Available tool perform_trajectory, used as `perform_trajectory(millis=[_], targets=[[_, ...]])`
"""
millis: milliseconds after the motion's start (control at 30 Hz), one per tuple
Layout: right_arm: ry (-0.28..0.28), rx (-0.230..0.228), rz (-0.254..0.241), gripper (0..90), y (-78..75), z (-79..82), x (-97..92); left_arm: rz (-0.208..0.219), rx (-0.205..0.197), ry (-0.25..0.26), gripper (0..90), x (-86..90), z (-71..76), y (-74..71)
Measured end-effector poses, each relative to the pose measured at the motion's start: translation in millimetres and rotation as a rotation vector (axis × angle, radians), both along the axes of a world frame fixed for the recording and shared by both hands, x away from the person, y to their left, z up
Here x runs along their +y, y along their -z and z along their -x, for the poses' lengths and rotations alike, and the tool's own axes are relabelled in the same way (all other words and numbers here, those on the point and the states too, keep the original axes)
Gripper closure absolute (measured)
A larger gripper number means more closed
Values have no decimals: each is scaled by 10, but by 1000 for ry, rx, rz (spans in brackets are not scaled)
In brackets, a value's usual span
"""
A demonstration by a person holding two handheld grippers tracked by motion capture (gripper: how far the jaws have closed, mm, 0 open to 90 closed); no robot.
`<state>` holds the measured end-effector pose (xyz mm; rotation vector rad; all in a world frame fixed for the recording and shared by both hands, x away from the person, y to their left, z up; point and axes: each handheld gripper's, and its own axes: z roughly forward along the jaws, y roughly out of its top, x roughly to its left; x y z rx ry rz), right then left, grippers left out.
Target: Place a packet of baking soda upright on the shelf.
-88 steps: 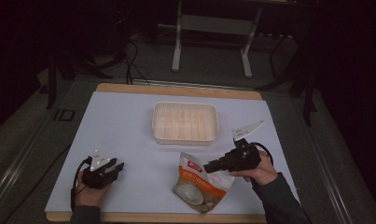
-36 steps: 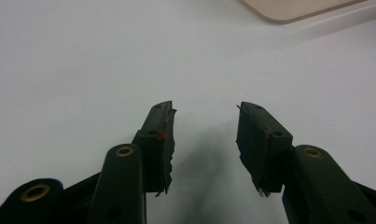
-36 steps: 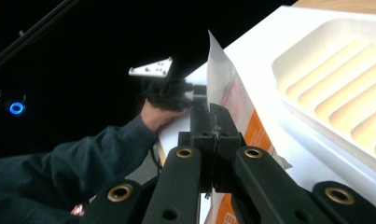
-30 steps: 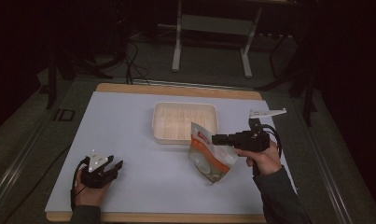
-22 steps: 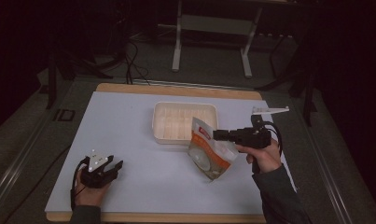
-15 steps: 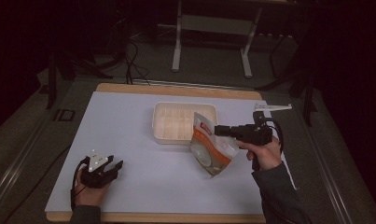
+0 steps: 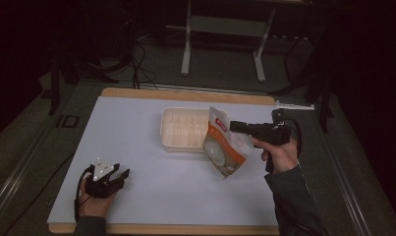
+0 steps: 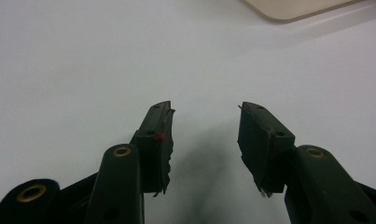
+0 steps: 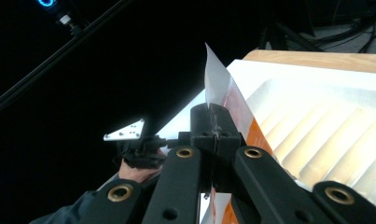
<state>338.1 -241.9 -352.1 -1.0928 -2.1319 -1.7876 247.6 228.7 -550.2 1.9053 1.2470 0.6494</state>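
An orange and white pouch (image 7: 224, 147) hangs in the air, tilted, with its top corner over the right end of the cream ribbed tray (image 7: 178, 129). My right gripper (image 7: 232, 126) is level, points left and is shut on the pouch's upper edge. In the right gripper view the jaws (image 9: 213, 111) are pressed together on the pouch (image 9: 234, 103), with the tray (image 9: 330, 135) behind it. My left gripper (image 7: 122, 176) rests on the white table near the front left. Its jaws (image 8: 205, 114) stand open with nothing between them.
The white table surface (image 7: 131, 123) has a wooden border (image 7: 185, 94) along its far edge. A corner of the tray (image 8: 293, 7) shows at the top of the left gripper view. Dark floor, cables and a metal stand (image 7: 222, 44) lie beyond the table.
My right gripper lifted the pouch off the table near the front and carried it up and back to the tray's right end. The left hand kept still.
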Motion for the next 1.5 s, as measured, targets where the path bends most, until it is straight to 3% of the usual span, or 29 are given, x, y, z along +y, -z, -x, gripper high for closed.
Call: perform_trajectory(millis=[600, 1167, 1500], targets=[[116, -9, -20, 900, -84, -135, 14, -3, 1, -1, 542, -3, -1, 0], [247, -17, -86, 900, -186, -301, 109, -2, 5, 1, 541, -3, -5, 1], [323, -10, -89, 900, -167, -413, 186, 0, 4, 2, 541, -3, -11, 4]])
